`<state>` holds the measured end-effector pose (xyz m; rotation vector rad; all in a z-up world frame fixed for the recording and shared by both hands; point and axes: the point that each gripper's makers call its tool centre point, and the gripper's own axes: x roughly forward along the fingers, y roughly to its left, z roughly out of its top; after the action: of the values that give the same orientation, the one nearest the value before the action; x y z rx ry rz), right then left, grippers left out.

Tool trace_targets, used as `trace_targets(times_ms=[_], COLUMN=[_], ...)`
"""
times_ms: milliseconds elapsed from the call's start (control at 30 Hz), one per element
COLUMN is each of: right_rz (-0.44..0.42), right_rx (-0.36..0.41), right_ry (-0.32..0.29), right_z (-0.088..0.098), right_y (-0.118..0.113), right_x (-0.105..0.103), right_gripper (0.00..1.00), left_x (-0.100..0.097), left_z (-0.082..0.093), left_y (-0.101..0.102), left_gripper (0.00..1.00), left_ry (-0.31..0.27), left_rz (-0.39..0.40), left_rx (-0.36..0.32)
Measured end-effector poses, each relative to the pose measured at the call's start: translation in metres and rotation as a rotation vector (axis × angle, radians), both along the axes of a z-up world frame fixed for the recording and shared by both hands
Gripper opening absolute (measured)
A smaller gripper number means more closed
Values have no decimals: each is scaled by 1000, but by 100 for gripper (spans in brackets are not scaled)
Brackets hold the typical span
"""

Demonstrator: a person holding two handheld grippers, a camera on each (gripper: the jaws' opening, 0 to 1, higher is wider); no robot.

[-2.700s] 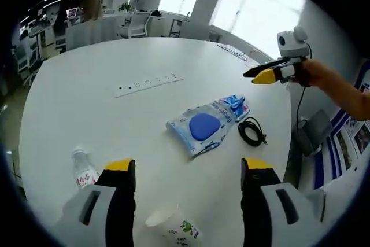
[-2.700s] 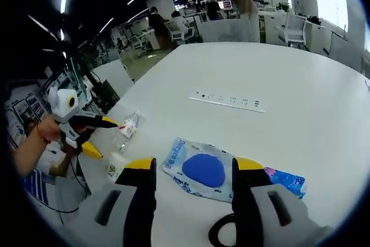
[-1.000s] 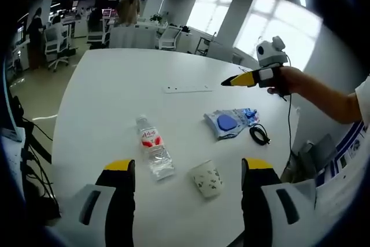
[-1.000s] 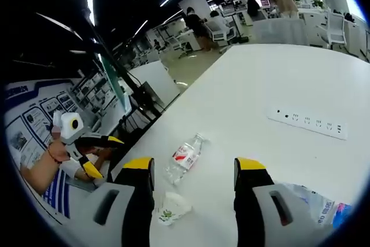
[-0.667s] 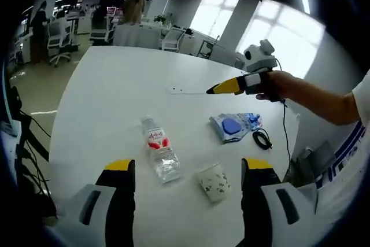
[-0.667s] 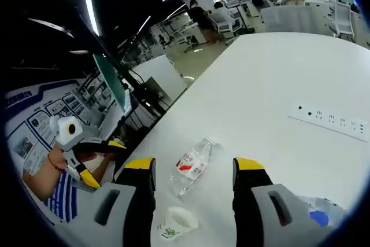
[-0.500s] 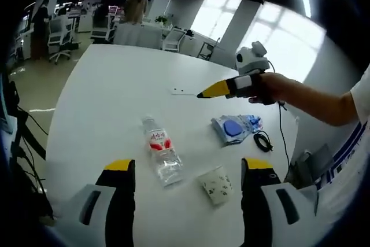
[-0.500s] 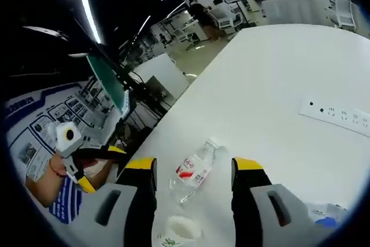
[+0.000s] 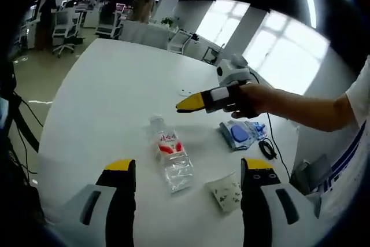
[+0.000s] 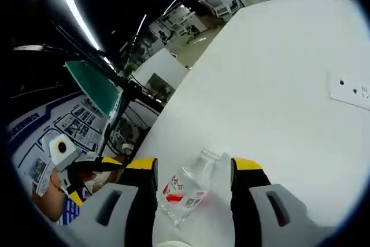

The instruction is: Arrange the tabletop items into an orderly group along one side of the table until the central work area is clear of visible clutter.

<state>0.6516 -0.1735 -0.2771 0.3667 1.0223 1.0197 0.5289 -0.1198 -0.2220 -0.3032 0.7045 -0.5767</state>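
Your right gripper (image 10: 193, 169) hovered over the bottle (image 10: 186, 194) lying on the white table (image 10: 277, 85), jaws spread wide and empty. Your left gripper (image 9: 188, 172) was equally wide, holding nothing, cup (image 9: 226, 191) nearby.

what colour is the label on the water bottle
Red and white, on the clear water bottle; clearest in the left gripper view.

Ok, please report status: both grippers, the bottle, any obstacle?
Right gripper open, bottle lying between its jaws, not gripped. Left gripper open, empty. Paper cup lies beside bottle; nothing blocking.
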Motion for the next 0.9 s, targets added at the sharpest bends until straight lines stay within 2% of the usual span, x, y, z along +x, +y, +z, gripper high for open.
trace_targets(times_ms=[200, 467, 733, 900], right_rz=[-32, -43, -23, -51], right_rx=[54, 112, 138, 190], right_ry=[79, 136, 137, 183], right_z=[-16, -27, -36, -39], right_y=[6, 11, 23, 27], right_x=[3, 8, 9, 11], right_gripper=[46, 40, 40, 35], left_x=[2, 10, 19, 22], left_z=[-12, -13, -12, -13], left_y=[-5, -9, -12, -13], left_gripper=[75, 75, 73, 73], left_ry=[12, -4, -18, -20], left_rz=[-9, -8, -16, -17], left_rx=[-10, -36, -40, -52])
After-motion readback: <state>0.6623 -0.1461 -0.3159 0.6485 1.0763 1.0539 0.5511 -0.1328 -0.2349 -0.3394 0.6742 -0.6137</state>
